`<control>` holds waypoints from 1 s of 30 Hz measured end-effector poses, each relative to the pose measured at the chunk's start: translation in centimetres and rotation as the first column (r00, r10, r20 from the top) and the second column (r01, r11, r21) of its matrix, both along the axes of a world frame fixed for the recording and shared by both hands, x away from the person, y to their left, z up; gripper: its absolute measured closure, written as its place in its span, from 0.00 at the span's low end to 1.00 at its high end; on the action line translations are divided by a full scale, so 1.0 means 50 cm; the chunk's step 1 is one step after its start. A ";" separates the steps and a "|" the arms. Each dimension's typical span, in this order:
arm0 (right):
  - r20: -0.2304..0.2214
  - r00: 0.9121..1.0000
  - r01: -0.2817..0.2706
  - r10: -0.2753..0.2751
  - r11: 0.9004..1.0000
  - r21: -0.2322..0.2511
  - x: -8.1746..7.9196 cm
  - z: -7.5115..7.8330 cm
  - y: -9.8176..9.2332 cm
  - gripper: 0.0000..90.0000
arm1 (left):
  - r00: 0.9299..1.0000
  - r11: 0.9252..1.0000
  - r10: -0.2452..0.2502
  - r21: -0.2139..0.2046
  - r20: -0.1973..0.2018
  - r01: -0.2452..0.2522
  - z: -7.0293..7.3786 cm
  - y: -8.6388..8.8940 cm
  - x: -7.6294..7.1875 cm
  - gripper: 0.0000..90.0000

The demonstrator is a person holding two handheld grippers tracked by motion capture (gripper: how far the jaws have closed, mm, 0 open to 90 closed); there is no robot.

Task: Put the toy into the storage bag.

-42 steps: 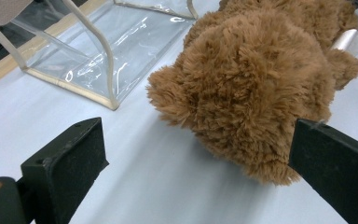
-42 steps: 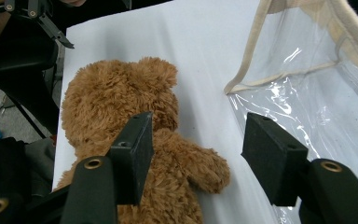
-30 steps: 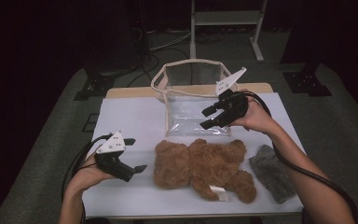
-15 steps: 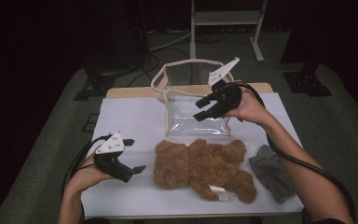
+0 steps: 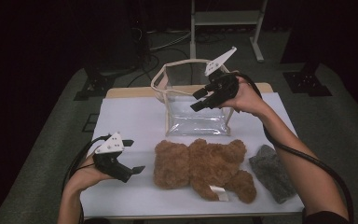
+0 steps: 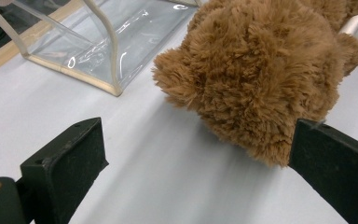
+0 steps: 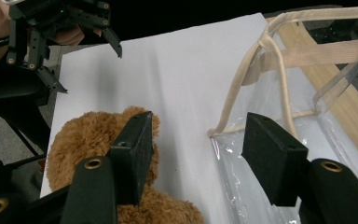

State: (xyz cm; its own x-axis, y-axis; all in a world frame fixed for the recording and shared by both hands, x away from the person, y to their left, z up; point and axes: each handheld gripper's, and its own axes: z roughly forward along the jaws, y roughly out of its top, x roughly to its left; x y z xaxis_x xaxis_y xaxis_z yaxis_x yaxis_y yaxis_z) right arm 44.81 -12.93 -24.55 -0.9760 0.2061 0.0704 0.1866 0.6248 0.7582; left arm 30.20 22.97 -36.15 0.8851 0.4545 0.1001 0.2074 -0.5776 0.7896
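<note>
Lying flat, the shaggy brown teddy bear (image 5: 200, 168) sits before the open left gripper (image 5: 133, 156) and open, empty right gripper (image 5: 203, 99).

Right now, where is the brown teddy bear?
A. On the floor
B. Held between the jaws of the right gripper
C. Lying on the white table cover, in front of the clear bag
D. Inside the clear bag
C: the teddy bear lies flat on the white table cover, on the person's side of the clear bag.

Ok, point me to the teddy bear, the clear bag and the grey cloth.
teddy bear (image 5: 200, 165): high view, middle of its brown body.
clear bag (image 5: 196, 122): high view, its transparent front wall.
grey cloth (image 5: 272, 172): high view, centre of the fuzzy grey piece.
</note>
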 end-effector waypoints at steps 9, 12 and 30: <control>0.003 1.000 0.013 -0.013 1.000 -0.014 0.022 0.015 0.008 0.46 | 1.000 1.000 -0.001 0.001 -0.007 0.001 0.000 0.003 -0.001 0.03; 0.006 1.000 0.012 -0.012 1.000 -0.014 0.030 0.021 0.012 0.46 | 1.000 1.000 -0.002 0.002 -0.009 0.002 -0.002 0.004 0.000 0.03; -0.026 0.998 0.058 -0.061 0.994 -0.096 0.094 -0.013 0.023 0.52 | 1.000 1.000 0.000 0.002 -0.018 0.000 -0.005 0.010 -0.002 0.03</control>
